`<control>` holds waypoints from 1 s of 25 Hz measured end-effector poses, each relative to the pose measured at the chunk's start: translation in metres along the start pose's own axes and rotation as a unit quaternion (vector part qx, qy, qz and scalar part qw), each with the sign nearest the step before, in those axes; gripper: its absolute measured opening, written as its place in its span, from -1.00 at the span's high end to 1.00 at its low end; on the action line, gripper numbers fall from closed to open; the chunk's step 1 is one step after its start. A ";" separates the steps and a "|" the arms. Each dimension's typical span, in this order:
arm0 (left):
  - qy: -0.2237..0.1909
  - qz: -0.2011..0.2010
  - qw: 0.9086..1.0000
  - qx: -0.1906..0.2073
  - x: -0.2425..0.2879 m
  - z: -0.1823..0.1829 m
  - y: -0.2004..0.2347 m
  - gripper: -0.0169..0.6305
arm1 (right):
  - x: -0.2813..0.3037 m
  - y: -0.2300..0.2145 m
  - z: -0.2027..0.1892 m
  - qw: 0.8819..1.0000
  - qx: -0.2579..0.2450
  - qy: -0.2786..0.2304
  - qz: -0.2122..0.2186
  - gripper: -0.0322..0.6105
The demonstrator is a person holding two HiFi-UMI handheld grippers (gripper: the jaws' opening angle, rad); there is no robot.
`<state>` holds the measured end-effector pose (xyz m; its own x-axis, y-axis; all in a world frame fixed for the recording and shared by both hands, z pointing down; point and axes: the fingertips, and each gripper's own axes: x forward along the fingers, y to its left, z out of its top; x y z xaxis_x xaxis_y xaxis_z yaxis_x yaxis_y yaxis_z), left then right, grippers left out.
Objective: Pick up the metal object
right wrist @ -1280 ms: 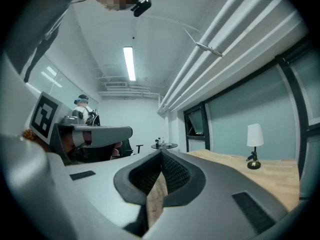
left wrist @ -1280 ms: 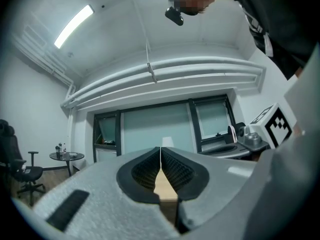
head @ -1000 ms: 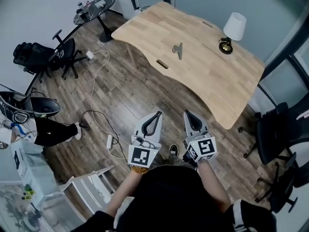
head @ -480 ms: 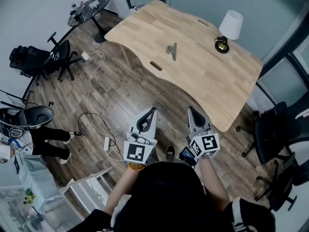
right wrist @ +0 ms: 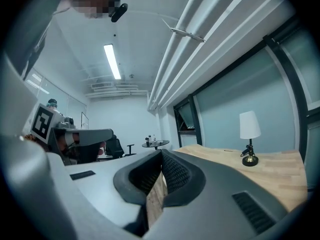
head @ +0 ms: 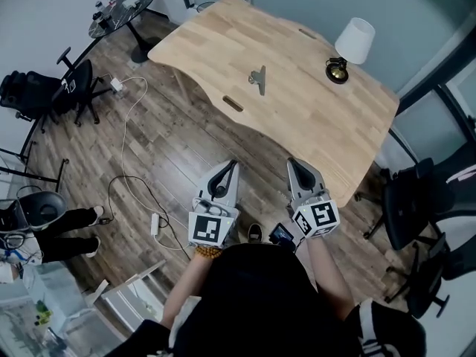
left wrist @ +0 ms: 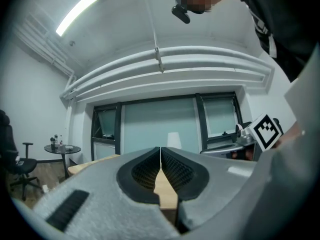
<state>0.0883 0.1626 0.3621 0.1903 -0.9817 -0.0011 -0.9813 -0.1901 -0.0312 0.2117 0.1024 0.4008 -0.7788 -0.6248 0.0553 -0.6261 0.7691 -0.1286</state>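
A small metal clip (head: 258, 79) lies near the middle of the light wooden table (head: 297, 117), far ahead of both grippers. My left gripper (head: 229, 167) and right gripper (head: 292, 165) are held side by side over the wood floor, short of the table's near edge, both shut and empty. In the left gripper view the jaw tips (left wrist: 160, 150) meet with only table and windows beyond. In the right gripper view the closed tips (right wrist: 161, 154) point along the table (right wrist: 260, 169). The clip shows in neither gripper view.
A white-shaded lamp (head: 349, 47) stands on the table's far right, also visible as the lamp (right wrist: 249, 136) in the right gripper view. Black office chairs (head: 413, 199) stand at the right, another chair (head: 44, 95) and a round side table (head: 123, 10) at the left. A white cable (head: 130, 162) lies on the floor.
The view has shifted toward the table; the table and clip sit lower-left in the picture than before. Both grippers stay shut and held close together in front of the body.
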 end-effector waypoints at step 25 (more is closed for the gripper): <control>0.004 -0.081 0.996 -0.047 0.077 -0.013 0.178 0.88 | 0.188 -0.045 0.007 0.987 -0.079 0.070 -0.123 0.89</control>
<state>-0.0724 0.0534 0.3690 0.3456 -0.9384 0.0043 -0.9366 -0.3447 0.0629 0.0932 -0.0506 0.4098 -0.5932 -0.7788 0.2038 -0.7861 0.6150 0.0618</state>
